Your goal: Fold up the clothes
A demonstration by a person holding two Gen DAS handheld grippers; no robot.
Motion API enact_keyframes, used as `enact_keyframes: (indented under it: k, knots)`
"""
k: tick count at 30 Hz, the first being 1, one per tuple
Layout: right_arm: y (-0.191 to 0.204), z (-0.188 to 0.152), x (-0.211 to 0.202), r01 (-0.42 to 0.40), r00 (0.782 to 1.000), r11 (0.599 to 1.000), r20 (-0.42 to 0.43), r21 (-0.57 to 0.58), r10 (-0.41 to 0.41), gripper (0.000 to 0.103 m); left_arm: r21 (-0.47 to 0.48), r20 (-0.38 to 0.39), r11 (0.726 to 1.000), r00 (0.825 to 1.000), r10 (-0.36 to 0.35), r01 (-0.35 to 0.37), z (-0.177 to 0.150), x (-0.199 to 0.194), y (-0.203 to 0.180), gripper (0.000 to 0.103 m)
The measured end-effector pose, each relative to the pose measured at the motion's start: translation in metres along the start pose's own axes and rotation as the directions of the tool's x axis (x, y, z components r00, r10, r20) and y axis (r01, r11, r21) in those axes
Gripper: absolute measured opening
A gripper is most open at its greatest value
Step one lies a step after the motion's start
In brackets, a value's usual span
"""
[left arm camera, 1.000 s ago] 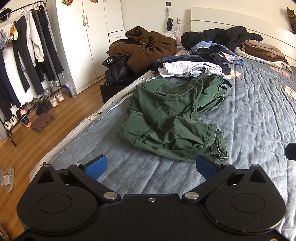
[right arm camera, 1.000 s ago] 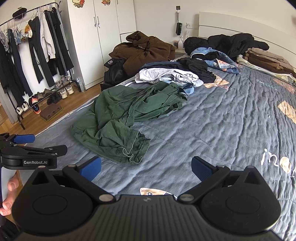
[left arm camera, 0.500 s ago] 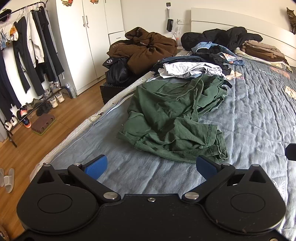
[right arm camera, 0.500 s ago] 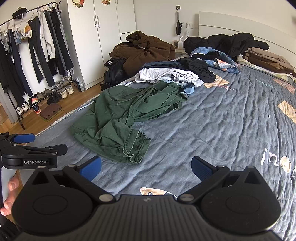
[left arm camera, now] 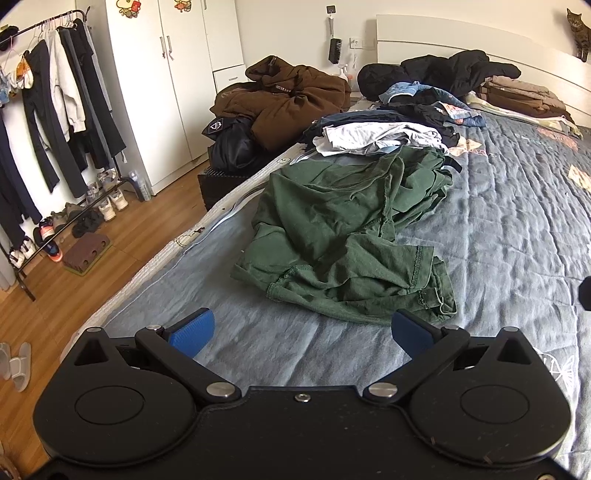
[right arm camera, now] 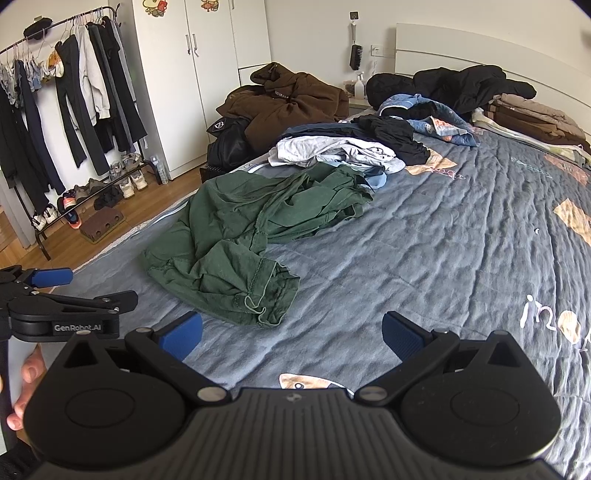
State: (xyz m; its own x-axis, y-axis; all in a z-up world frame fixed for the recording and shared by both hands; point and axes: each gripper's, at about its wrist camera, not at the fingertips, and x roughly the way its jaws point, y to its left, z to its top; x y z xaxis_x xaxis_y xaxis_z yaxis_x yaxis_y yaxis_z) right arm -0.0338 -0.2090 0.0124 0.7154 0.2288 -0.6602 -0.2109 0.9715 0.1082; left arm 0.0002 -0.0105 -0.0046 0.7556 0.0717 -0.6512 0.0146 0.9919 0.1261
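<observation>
Two tongs hover over the bed [left arm camera: 517, 229], the left tongs [left arm camera: 301, 330] and right tongs [right arm camera: 291, 332] both spread apart and empty. One crumpled green garment [left arm camera: 347, 236] lies on the grey-blue quilt ahead of them, near the bed's left edge. Beyond it sits one mixed clothes pile [right arm camera: 354, 147]. One clothes rack [right arm camera: 62, 110] and one white wardrobe [left arm camera: 173, 85] stand along the wall above a wooden floor.

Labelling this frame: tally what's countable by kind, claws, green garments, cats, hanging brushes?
Claws: 2, left claw and right claw, both open
Green garment: 1
Cat: 1
Brush: 1
Total: 5
</observation>
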Motion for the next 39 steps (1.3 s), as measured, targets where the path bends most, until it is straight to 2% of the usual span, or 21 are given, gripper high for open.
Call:
enact_keyframes:
  k: [9, 12, 16, 21, 23, 25, 29, 30, 33, 36, 39]
  knots:
    - [-0.005, -0.001, 0.000, 0.010, 1.000, 1.000, -0.005, 0.007, -0.010, 0.103, 0.013, 0.001, 1.000, 1.000, 0.001, -0.001, -0.004, 0.009, -0.005, 0.103]
    - [-0.006, -0.002, 0.001, 0.015, 1.000, 1.000, -0.006, 0.008, -0.015, 0.103, 0.002, 0.024, 0.999, 0.998, -0.050, 0.050, -0.009, 0.010, -0.004, 0.103]
    - [-0.008, -0.003, 0.000, 0.014, 1.000, 1.000, -0.011, 0.015, -0.014, 0.103, -0.072, 0.046, 0.985, 0.987, -0.154, 0.157, -0.009, 0.016, -0.001, 0.103]
    - [-0.025, -0.004, -0.014, 0.028, 1.000, 0.999, 0.005, 0.039, -0.028, 0.103, -0.070, 0.006, 0.982, 0.984, -0.178, 0.178, -0.004, 0.042, -0.020, 0.103]
    - [-0.031, -0.005, -0.020, 0.034, 0.999, 0.998, 0.011, 0.049, -0.034, 0.103, -0.005, -0.009, 0.988, 0.988, -0.157, 0.156, -0.004, 0.051, -0.036, 0.103]
    - [-0.038, -0.005, -0.025, 0.039, 0.999, 0.998, 0.018, 0.059, -0.040, 0.103, 0.100, 0.015, 0.987, 0.992, -0.128, 0.126, -0.008, 0.058, -0.055, 0.103]
    - [-0.053, -0.007, -0.037, 0.046, 0.998, 0.995, 0.030, 0.085, -0.048, 0.103, 0.313, 0.107, 0.948, 0.989, -0.097, 0.059, -0.013, 0.062, -0.087, 0.103]
    - [-0.058, -0.008, -0.040, 0.044, 0.998, 0.994, 0.033, 0.096, -0.048, 0.103, 0.332, 0.115, 0.941, 0.988, -0.100, 0.057, -0.014, 0.064, -0.090, 0.101]
    - [-0.073, -0.011, -0.049, 0.045, 0.998, 0.990, 0.040, 0.134, -0.050, 0.103, 0.357, 0.108, 0.933, 0.989, -0.100, 0.056, -0.015, 0.072, -0.097, 0.088]
    - [-0.087, -0.016, -0.058, 0.053, 0.997, 0.985, 0.044, 0.166, -0.061, 0.103, 0.368, 0.090, 0.928, 0.991, -0.097, 0.057, -0.015, 0.080, -0.102, 0.087]
    - [-0.097, -0.021, -0.066, 0.066, 0.996, 0.982, 0.043, 0.175, -0.075, 0.103, 0.379, 0.072, 0.923, 0.993, -0.093, 0.059, -0.016, 0.088, -0.107, 0.076]
